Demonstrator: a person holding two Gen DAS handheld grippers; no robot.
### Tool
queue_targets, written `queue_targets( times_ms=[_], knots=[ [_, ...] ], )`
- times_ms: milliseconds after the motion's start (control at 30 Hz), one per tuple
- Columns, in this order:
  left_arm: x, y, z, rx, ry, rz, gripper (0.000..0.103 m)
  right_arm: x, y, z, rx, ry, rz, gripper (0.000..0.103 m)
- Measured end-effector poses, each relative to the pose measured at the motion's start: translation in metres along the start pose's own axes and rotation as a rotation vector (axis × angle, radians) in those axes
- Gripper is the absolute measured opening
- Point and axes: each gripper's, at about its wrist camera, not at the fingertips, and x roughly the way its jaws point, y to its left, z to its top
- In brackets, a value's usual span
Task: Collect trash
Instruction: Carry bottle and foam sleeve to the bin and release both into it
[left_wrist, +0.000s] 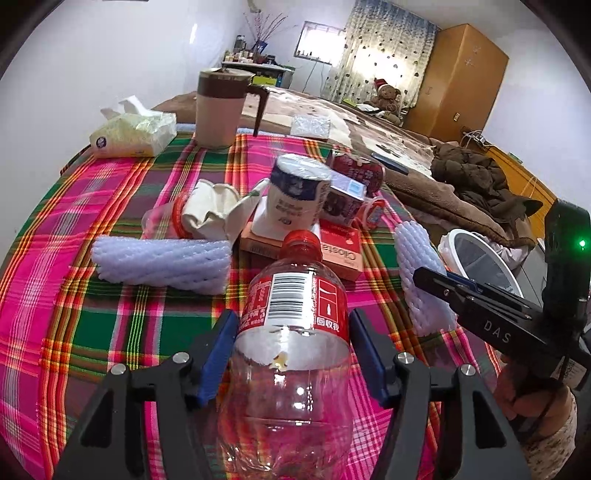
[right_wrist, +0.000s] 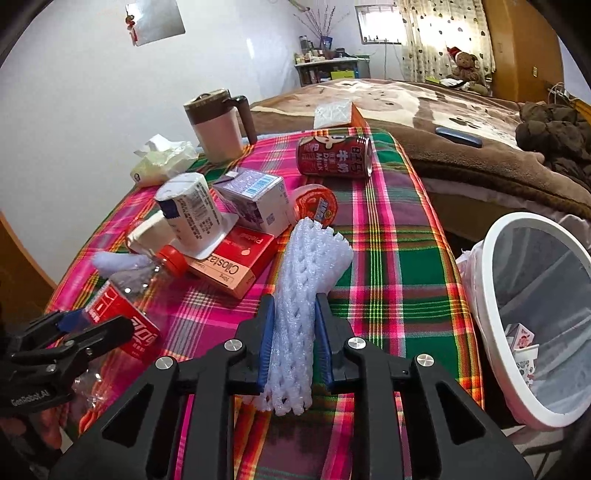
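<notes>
A: Nearest the left wrist camera lies the clear plastic bottle with a red label and cap, clamped between the left gripper and its blue pads; its long axis runs straight away, cap pointing toward the clutter on the plaid tablecloth.

B: And the right gripper?

A: It pinches a white foam fruit net, lengthwise along its fingers, just beside the white-rimmed trash bin.

Tabletop cloth: plaid of magenta, green, thin yellow and white lines.
Bottle between left gripper pads: clear, red cap, red label with white barcode.
Foam net in right gripper: pale lilac-white mesh; pads blue, frames black.
Bin right of it: white rim, grey liner.
Can ahead: red, white lettering.
</notes>
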Motion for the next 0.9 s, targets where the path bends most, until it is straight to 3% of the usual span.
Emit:
queue_targets(
  times_ms=[567,900],
  knots=[
    [-0.015,-0.017,0.001,0.001,-0.053,-0.004,0.063,-0.034,-0.008,-0.002,0.019,-0.080,0.016,0.022],
    [-0.029,-0.052,0.012,0.073,-0.110,-0.028,0.063,-0.057,-0.024,0.000,0.039,-0.134,0.001,0.022]
  ],
)
